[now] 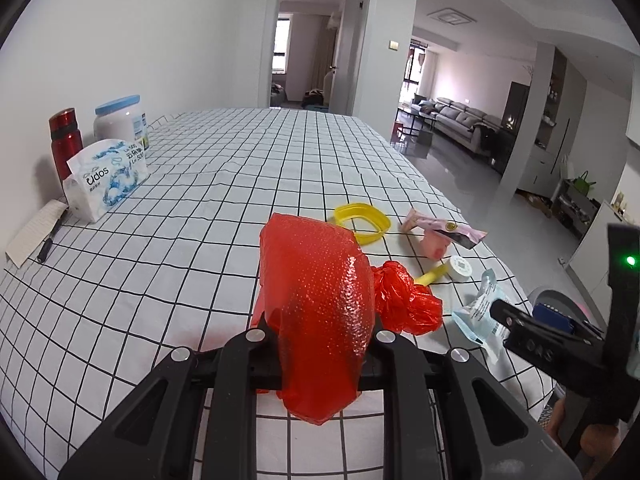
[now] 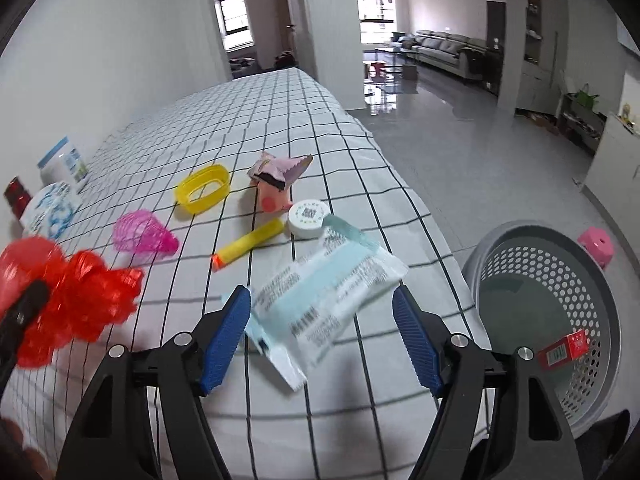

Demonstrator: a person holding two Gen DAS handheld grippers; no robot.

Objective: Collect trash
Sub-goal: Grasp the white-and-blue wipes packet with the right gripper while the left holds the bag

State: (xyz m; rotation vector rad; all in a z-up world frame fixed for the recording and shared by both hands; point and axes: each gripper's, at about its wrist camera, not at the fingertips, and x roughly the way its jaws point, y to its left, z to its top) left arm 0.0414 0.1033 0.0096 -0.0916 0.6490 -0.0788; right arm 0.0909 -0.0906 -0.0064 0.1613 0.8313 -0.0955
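My left gripper (image 1: 320, 332) is shut on a red plastic bag (image 1: 320, 300), which drapes over the fingers and hides the pads; more of it bunches to the right. The right wrist view shows the same red bag (image 2: 76, 292) blurred at the left. My right gripper (image 2: 322, 328) is open, its blue pads either side of a light blue and white packet (image 2: 324, 300) at the table's right edge. Further back lie a yellow ring (image 2: 202, 190), a pink wrapper (image 2: 280, 170), a white round lid (image 2: 308, 216), a yellow marker (image 2: 248, 244) and a pink mesh piece (image 2: 142, 236).
A grey perforated basket (image 2: 520, 240) stands on the floor right of the checked table (image 2: 280, 112), with a red carton (image 2: 562, 350) inside. A pink stool (image 2: 598, 244) sits behind it. A tissue pack (image 1: 106, 178), red bottle (image 1: 64, 140), white jar (image 1: 120, 120) and notepad (image 1: 34, 234) line the wall.
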